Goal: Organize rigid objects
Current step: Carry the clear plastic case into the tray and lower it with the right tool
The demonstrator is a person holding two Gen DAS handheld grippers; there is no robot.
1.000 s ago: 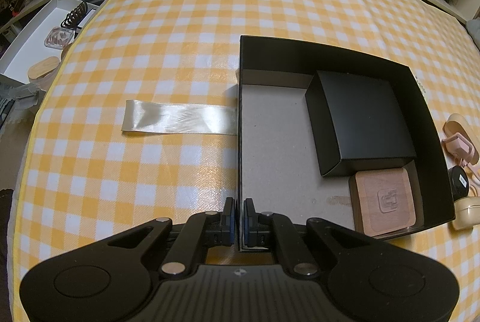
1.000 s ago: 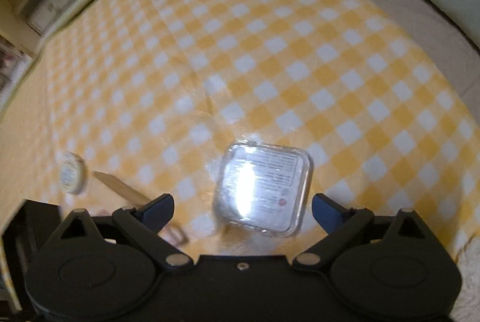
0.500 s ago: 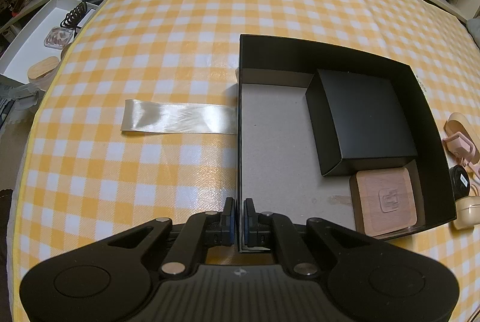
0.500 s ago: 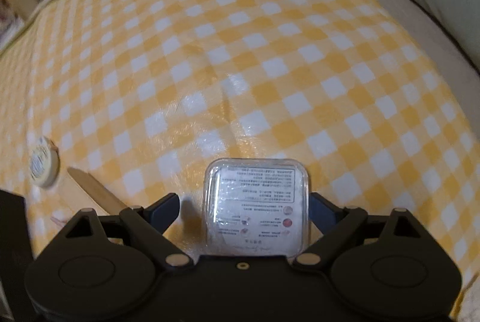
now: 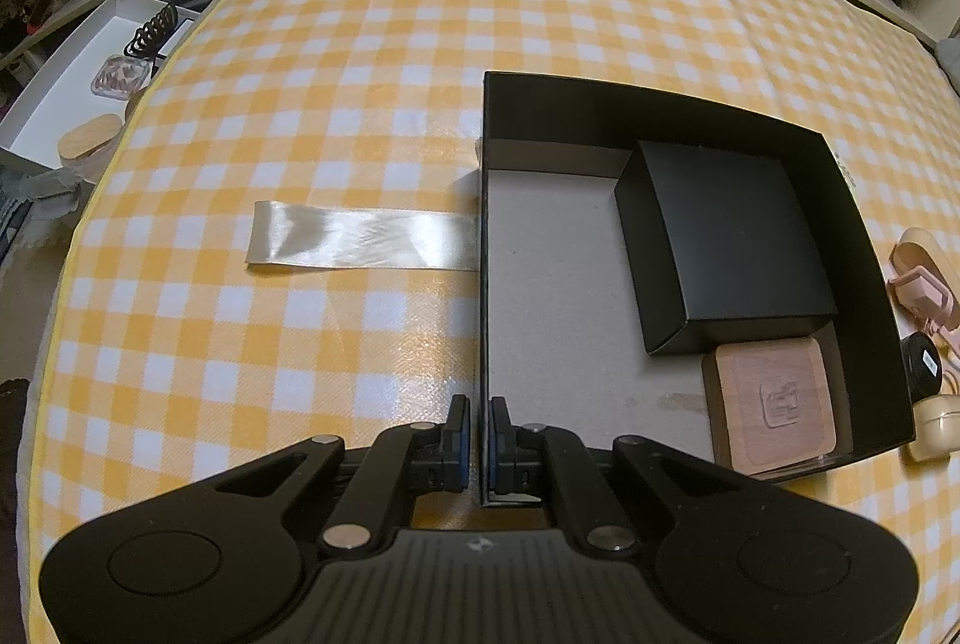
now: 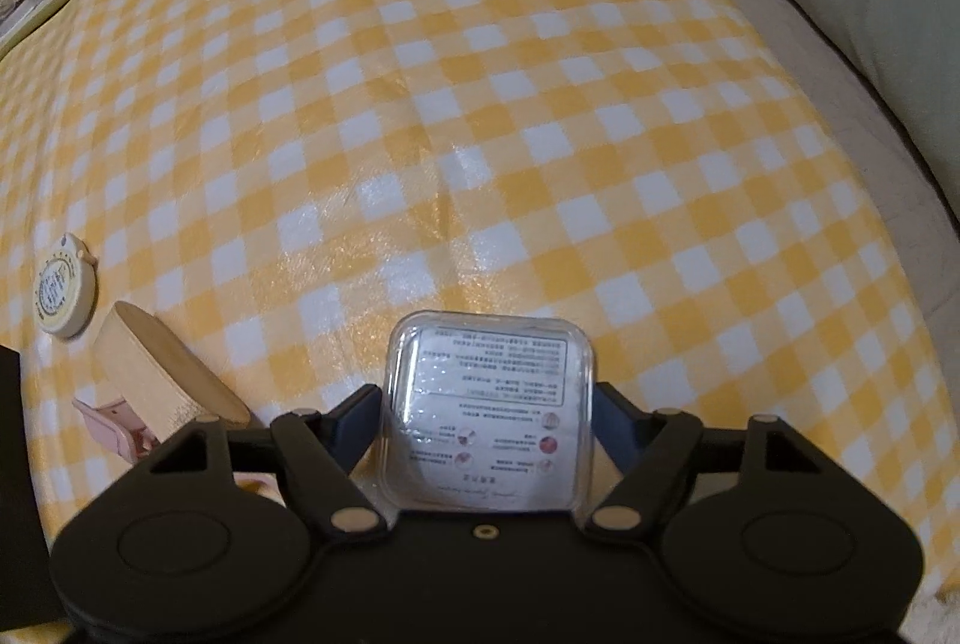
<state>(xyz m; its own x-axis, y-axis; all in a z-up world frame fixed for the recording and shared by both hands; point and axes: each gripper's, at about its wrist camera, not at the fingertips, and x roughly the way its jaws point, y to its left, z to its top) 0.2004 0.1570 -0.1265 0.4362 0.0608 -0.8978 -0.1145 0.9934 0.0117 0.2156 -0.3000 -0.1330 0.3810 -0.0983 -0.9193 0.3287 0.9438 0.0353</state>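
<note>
Checkered surface (image 5: 372, 44); left hand-held gripper (image 5: 478, 431) is clamping black box (image 5: 660, 116) wall, right hand-held gripper (image 6: 486, 419) is gripping clear case (image 6: 489, 413), label print unreadable.

The clear case's (image 6: 489, 416) small print is too small to read, and the right tool's (image 6: 487, 419) body hides its near edge. The pink item (image 5: 924, 284) at the far right is cut off by the picture's edge.
</note>
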